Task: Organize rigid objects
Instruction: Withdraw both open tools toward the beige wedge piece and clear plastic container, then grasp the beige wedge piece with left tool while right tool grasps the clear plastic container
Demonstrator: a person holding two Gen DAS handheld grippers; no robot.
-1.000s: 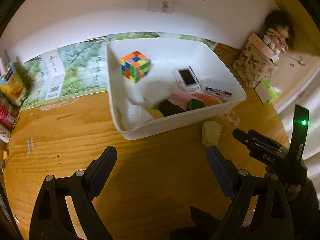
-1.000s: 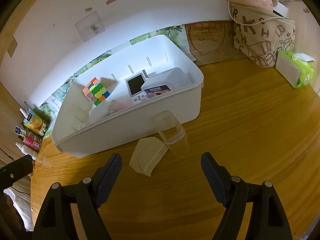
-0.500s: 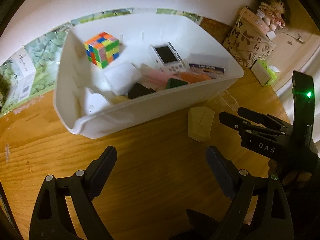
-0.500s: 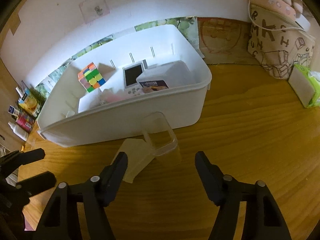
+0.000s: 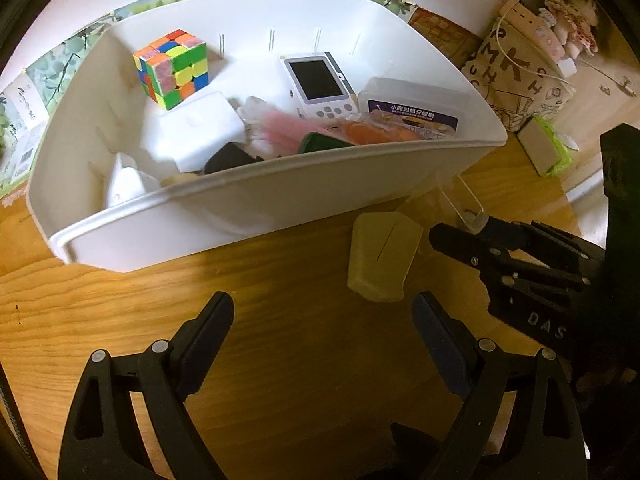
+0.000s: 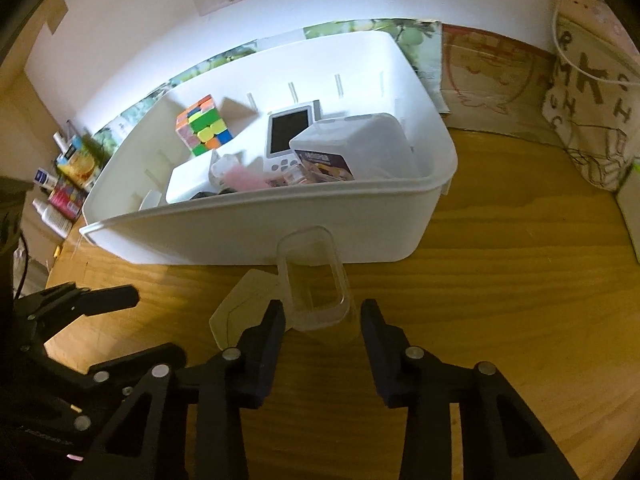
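A white bin (image 5: 256, 208) (image 6: 280, 224) on the wooden table holds a colour cube (image 5: 172, 68) (image 6: 202, 126), a white handheld game console (image 5: 318, 84) (image 6: 288, 136), a labelled white box (image 5: 412, 106) (image 6: 352, 148) and other small items. A clear plastic container (image 6: 314, 280) (image 5: 460, 200) stands in front of the bin, with a pale lid (image 5: 382, 256) (image 6: 240, 308) flat beside it. My right gripper (image 6: 322, 316) is open with its fingers on either side of the clear container. My left gripper (image 5: 322, 320) is open and empty just short of the lid.
A printed canvas bag (image 5: 516, 68) (image 6: 592, 104) and a green tissue pack (image 5: 546, 144) stand at the right. Small bottles and packets (image 6: 60, 184) lie left of the bin. A leaf-pattern board (image 5: 72, 44) leans on the wall behind.
Both grippers have moved forward toward the bin. The right gripper's fingers have narrowed and now flank the clear container. The left gripper has come close to the lid.
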